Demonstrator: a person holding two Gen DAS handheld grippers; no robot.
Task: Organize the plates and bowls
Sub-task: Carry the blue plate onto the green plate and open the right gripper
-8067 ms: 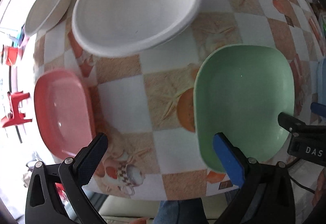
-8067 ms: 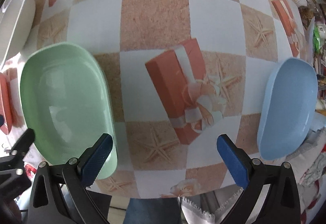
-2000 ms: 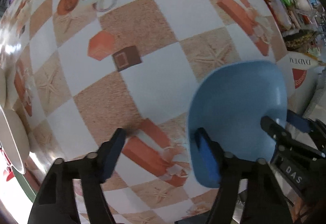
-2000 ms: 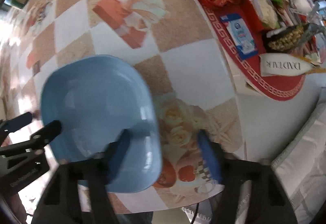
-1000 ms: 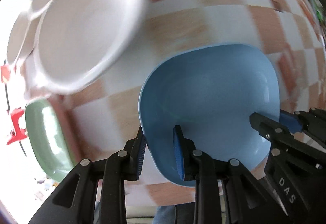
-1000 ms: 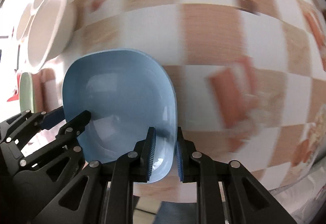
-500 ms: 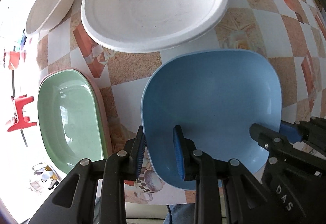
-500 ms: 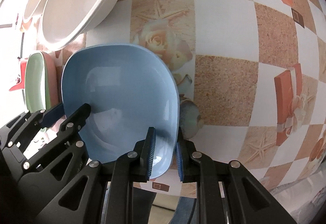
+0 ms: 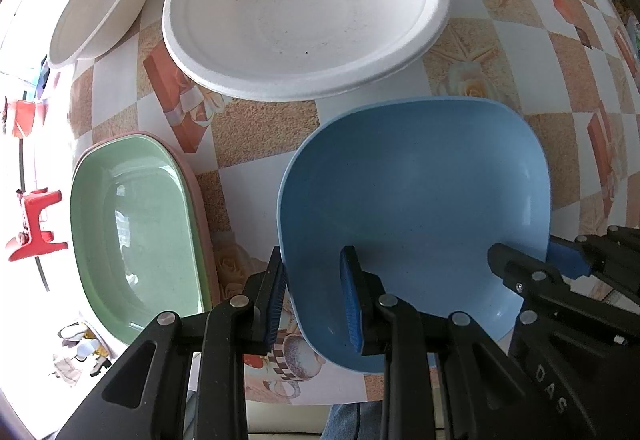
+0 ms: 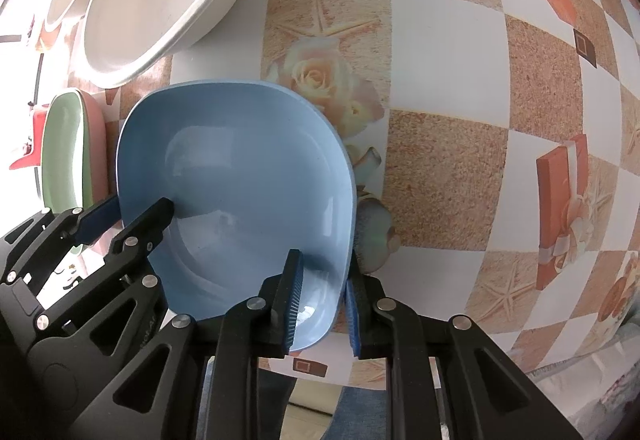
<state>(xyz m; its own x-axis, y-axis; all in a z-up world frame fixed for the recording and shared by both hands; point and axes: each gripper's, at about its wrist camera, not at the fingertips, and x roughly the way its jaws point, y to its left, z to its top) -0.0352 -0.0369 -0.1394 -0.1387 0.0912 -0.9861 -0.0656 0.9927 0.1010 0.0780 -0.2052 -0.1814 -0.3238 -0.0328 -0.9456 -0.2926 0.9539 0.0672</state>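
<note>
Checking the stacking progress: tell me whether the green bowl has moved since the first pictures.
Yes. The green bowl moved leftward across the checked tablecloth and now sits nested inside the pink bowl.

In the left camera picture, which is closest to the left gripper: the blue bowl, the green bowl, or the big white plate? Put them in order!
From the left gripper:
1. Blue bowl, pinched in its fingers.
2. Green bowl, just to the left, nested in a pink one.
3. Big white plate, farther up the table.

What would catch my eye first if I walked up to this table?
The blue bowl in the middle, pinched by its rim on both sides: the left claw on one edge, the right claw on the other. Just left of it sits a green bowl nested in a pink bowl, and behind them lie white plates on the checkered tablecloth.
</note>
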